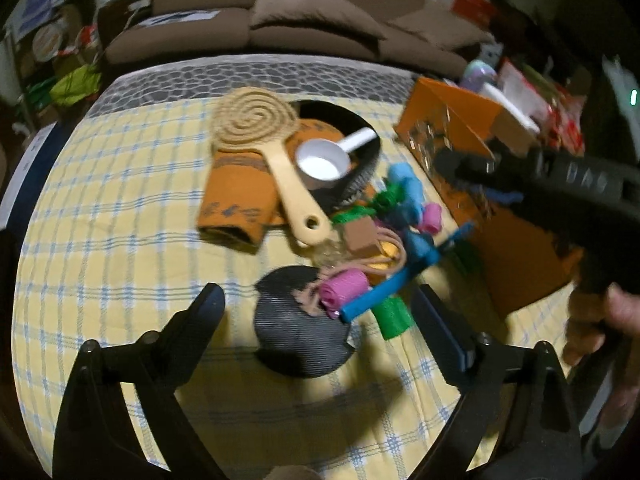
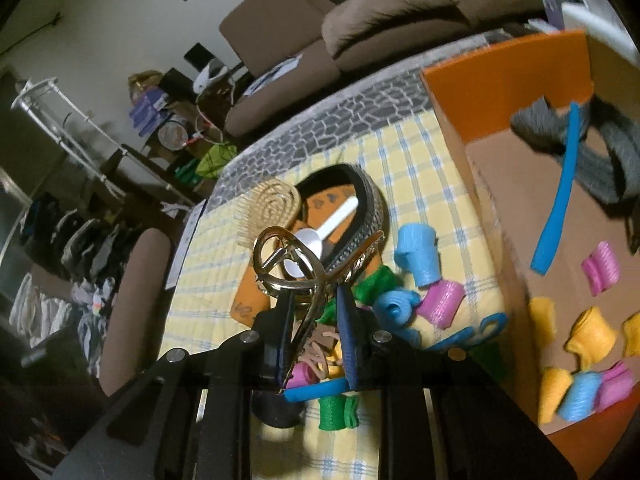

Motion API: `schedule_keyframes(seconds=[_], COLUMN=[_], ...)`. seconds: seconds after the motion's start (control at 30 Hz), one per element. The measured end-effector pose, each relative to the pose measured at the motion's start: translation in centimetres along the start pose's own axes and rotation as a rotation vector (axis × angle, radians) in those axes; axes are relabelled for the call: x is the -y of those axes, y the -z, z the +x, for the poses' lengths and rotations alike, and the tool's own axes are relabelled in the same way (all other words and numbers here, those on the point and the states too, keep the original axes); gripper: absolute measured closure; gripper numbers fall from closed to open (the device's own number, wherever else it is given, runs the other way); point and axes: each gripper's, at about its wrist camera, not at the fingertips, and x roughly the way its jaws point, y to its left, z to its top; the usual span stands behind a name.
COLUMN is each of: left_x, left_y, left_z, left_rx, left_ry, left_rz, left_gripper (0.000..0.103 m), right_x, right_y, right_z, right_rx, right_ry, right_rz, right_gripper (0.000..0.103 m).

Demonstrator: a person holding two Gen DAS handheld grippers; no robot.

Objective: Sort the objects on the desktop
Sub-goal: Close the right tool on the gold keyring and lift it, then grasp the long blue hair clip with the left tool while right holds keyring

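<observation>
- Lifting a gold metal hair clip clear of the pile is the step we judge to be in hand: our right gripper has its jaws closed on the clip's lower end, and the clip's looped top stands up above the fingertips.
- Beneath it the clutter lies on the yellow checked cloth: foam rollers in pink, green and blue, a blue stick, a tan round brush and a white scoop.
- We see the orange box just to the right, already holding rollers, a blue stick and grey cloth.
- Our left gripper hangs with jaws wide apart over a black ribbed disc, gripping nothing.
- Next, we reckon, the clip must be carried over the box wall and released inside, high enough to clear the rim.
</observation>
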Motion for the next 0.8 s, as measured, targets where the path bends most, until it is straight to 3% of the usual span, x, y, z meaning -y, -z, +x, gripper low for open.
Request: schedule_keyframes(seconds=[0.07, 0.3, 0.47, 0.63, 0.8], left_x=[0.9, 4.3, 7.4, 10.3, 12.3], left_y=[0.2, 0.4, 0.7, 0.4, 0.5], left_z=[0.5, 0.8, 0.8, 3.0, 5.3], left_rx=[-0.012, 0.013, 0.049, 0.029, -0.006], left_ry=[-0.006, -0.029, 0.01, 0.0, -0.02], left_rz=[0.038, 0.202, 0.34, 0.445, 0.528], left_gripper=[0.02, 0.021, 0.023, 0.049, 0.068], right_x=[-0.3, -0.6, -0.4, 0.0, 0.9], right_y=[-0.1, -0.6, -1.1, -1.6, -2.0], right_z=[-0.6, -2.2, -4.3, -6.3, -8.1], right_rx=[0.009, 0.03, 0.066, 0.098, 0.124], right_ry=[0.009, 0.001, -0.015, -0.023, -0.039], right_rz=[-0.028, -0.065, -0.064, -0.059, -0.045], right_gripper=[0.083, 0.083, 0.083, 0.083, 0.083])
